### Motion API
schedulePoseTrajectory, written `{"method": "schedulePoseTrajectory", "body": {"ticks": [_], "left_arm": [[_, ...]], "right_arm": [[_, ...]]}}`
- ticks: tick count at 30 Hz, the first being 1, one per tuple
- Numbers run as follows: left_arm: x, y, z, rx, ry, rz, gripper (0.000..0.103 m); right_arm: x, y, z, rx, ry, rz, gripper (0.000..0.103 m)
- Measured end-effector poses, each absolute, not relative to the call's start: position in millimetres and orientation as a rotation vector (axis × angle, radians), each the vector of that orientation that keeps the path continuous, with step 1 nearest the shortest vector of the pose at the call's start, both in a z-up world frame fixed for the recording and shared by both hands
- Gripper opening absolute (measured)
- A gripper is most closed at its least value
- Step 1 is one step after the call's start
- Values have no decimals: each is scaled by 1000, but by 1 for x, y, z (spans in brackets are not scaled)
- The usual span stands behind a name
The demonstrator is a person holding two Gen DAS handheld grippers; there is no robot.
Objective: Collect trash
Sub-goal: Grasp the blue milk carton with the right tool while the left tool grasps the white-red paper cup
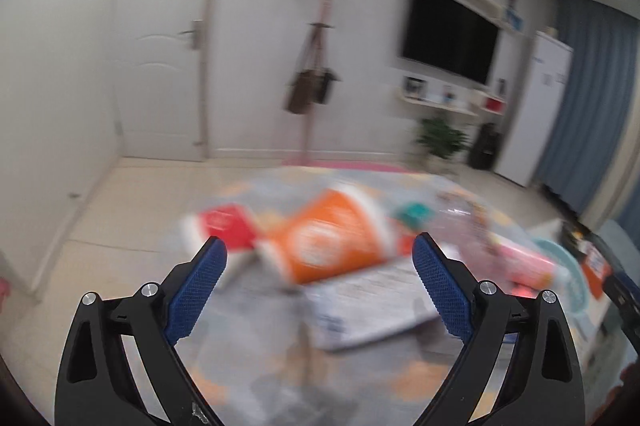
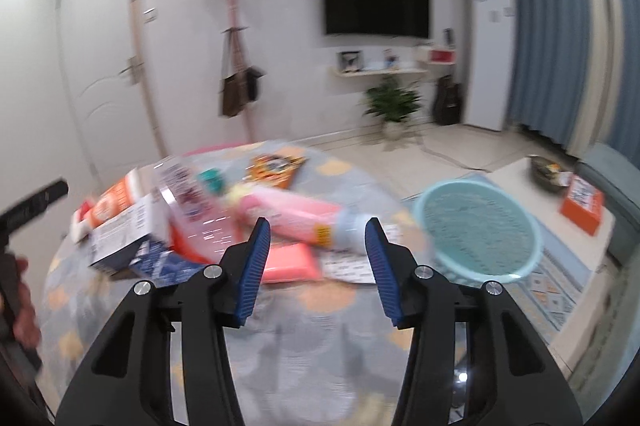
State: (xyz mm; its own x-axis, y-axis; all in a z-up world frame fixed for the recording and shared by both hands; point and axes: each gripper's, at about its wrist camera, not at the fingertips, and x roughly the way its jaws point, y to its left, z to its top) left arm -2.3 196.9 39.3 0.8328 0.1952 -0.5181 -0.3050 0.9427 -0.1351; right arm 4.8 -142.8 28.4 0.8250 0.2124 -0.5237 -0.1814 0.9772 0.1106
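Trash lies heaped on a round table with a grey patterned cloth [image 2: 320,338]. My left gripper [image 1: 320,238] is open wide, its blue pads just short of a blurred orange carton [image 1: 332,242] on its side, with a red-and-white box [image 1: 224,226] to its left and a white printed box [image 1: 368,302] below. My right gripper [image 2: 318,222] is open about half way with nothing between the pads. Just past its tips lies a pink bottle [image 2: 296,214] above a flat pink pack [image 2: 288,262]. A teal basket [image 2: 480,230] stands to its right.
A clear plastic container [image 2: 184,193], an orange snack bag [image 2: 276,165] and a small teal item [image 2: 212,179] also lie on the table. A hand [image 2: 24,306] holds the other gripper at the left edge. A low table with an orange box [image 2: 582,205] is right; a coat stand [image 2: 240,65] behind.
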Motion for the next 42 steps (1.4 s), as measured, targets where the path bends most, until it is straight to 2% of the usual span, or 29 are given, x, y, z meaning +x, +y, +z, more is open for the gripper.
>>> {"method": "schedulePoseTrajectory", "body": {"ticks": [4, 7, 12, 13, 18, 21, 24, 26, 35, 38, 42], "left_arm": [[4, 255, 35, -330, 578, 315, 91], [10, 290, 22, -479, 619, 345, 90], [30, 298, 13, -516, 657, 376, 90], [31, 298, 16, -514, 665, 370, 87], [35, 296, 99, -328, 581, 399, 86], [37, 292, 156, -192, 522, 406, 88], [41, 290, 178, -147, 523, 405, 91], [44, 288, 167, -157, 560, 370, 92], [73, 302, 29, -381, 805, 285, 92], [84, 319, -2, -474, 866, 285, 92], [92, 332, -24, -543, 897, 327, 93]], "right_arm": [[14, -109, 24, 10, 592, 326, 47], [28, -87, 17, -15, 625, 416, 53], [45, -75, 8, -28, 693, 473, 54], [47, -71, 6, -40, 706, 484, 54], [47, -68, 6, -55, 706, 511, 68], [52, -67, 4, -41, 719, 515, 69], [53, -71, 1, -15, 723, 526, 71], [56, -75, 0, 13, 729, 534, 72], [65, -76, -9, 16, 764, 572, 73], [64, -71, -12, -7, 771, 603, 73], [60, -58, -17, -59, 798, 648, 79]]}}
